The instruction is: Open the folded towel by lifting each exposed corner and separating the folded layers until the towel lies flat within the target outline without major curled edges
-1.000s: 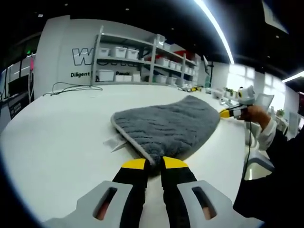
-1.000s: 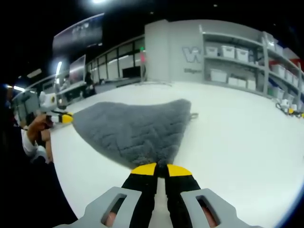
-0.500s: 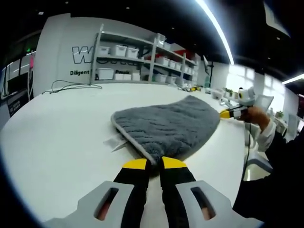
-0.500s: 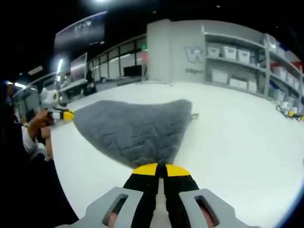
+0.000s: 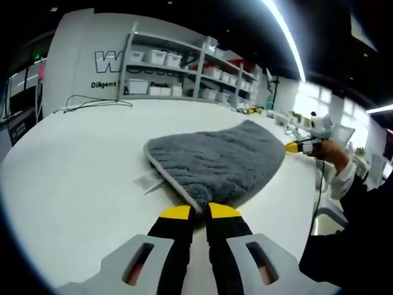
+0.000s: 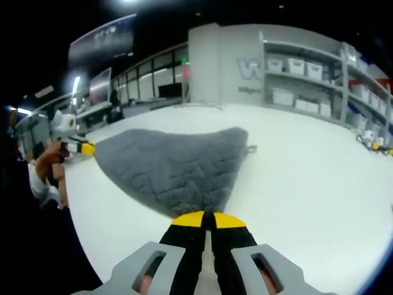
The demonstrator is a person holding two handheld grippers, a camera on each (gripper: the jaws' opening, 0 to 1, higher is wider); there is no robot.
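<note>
On the white desk (image 5: 73, 153), both tools (image 5: 200, 211) (image 6: 202, 217) are pinching the grey plush towel's (image 5: 215, 163) corners; you're best pulling apart evenly.

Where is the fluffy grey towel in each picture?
Left gripper view: the grey towel spreads across the middle, from the left gripper toward the right gripper.
Right gripper view: the towel lies centre-left, above the right gripper.
Shared landmark: the shelves of white bins.
</note>
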